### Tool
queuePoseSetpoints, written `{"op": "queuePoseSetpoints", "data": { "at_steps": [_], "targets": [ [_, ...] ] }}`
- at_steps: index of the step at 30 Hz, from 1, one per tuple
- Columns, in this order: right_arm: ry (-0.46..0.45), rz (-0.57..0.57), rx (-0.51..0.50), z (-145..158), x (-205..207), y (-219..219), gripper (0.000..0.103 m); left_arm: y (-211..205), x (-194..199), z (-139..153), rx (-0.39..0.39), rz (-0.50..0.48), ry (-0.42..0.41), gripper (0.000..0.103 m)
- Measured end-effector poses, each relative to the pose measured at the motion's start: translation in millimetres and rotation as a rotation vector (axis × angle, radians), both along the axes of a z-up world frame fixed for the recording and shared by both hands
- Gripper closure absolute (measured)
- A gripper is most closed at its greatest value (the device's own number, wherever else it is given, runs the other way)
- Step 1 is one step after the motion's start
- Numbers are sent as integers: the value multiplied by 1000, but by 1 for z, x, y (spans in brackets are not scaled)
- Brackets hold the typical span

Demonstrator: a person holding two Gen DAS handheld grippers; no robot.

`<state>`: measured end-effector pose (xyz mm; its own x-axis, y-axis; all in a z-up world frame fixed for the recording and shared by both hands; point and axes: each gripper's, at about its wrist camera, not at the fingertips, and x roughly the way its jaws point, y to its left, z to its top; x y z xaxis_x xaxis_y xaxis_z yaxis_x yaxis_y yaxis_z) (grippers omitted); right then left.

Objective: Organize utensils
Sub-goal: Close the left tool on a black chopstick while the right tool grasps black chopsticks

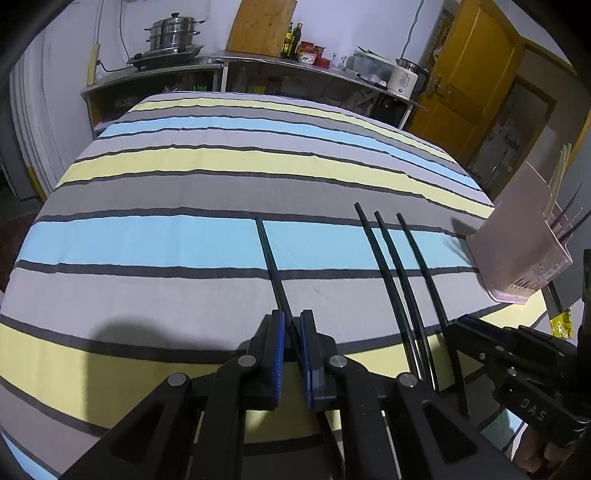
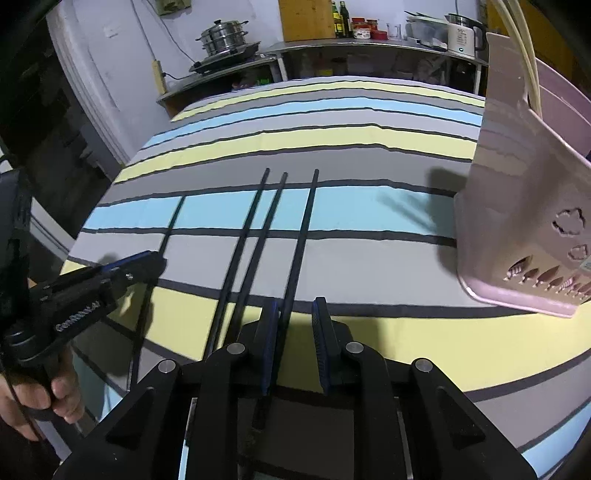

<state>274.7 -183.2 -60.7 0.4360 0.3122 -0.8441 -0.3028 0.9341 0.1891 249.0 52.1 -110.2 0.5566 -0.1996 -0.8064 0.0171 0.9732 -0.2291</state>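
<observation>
Black chopsticks lie on the striped cloth. My left gripper (image 1: 291,321) is nearly closed around one lone black chopstick (image 1: 271,260); it runs between the blue pads, and whether they grip it is unclear. Three more black chopsticks (image 1: 399,280) lie to its right. In the right wrist view my right gripper (image 2: 295,314) is open over the rightmost of the three chopsticks (image 2: 301,240), which runs between its fingers. The left gripper (image 2: 147,260) shows there on the lone chopstick (image 2: 173,221). A pink utensil holder (image 2: 524,206) stands at the right with chopsticks in it; it also shows in the left wrist view (image 1: 517,236).
The striped cloth (image 1: 184,184) covers the table. Behind it is a steel counter (image 1: 258,61) with a steamer pot (image 1: 173,35), bottles, jars and a white kettle (image 1: 404,79). A yellow door (image 1: 469,81) is at the far right. My right gripper (image 1: 480,332) shows in the left view.
</observation>
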Motion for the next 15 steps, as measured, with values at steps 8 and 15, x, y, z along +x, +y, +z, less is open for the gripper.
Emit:
{"op": "queuePoseSetpoints", "data": {
  "at_steps": [8, 15],
  "targets": [
    [-15, 11, -15, -2, 25, 14, 84, -1, 14, 1, -5, 5, 26, 94],
    [-36, 23, -54, -3, 41, 25, 85, -4, 24, 1, 17, 15, 32, 94]
  ]
}}
